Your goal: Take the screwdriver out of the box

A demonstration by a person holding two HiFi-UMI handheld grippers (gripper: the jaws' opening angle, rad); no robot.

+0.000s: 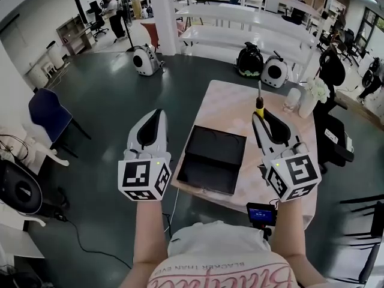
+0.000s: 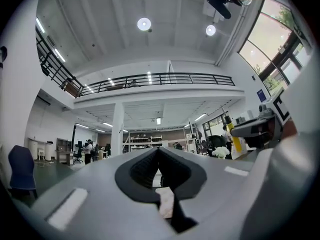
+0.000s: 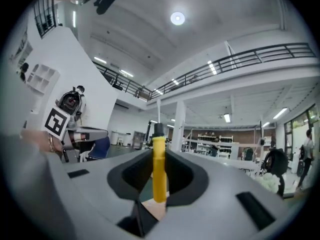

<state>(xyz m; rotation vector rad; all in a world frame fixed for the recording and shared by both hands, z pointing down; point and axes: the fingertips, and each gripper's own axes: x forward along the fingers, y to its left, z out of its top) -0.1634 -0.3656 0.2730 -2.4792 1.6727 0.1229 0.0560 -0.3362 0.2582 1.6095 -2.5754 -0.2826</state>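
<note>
In the head view an open black box (image 1: pixel 213 156) lies on a pale pink table (image 1: pixel 225 101); nothing shows inside it. My right gripper (image 1: pixel 258 115) hovers over the table to the right of the box, shut on the yellow handle of a screwdriver (image 1: pixel 260 105). Its metal shaft points away from me. The right gripper view has the yellow screwdriver (image 3: pixel 159 171) upright between the pads of the right gripper (image 3: pixel 159 154). My left gripper (image 1: pixel 157 113) is held in the air left of the table, shut and with nothing in it; in its own view the left gripper (image 2: pixel 159 151) faces the open hall.
A white vase of flowers (image 1: pixel 311 96) and a small clear jar (image 1: pixel 292 99) stand at the table's far right. A small device with a blue screen (image 1: pixel 261 213) sits at the near edge. A black chair (image 1: pixel 333 134) is to the right, a blue chair (image 1: pixel 48 114) to the left.
</note>
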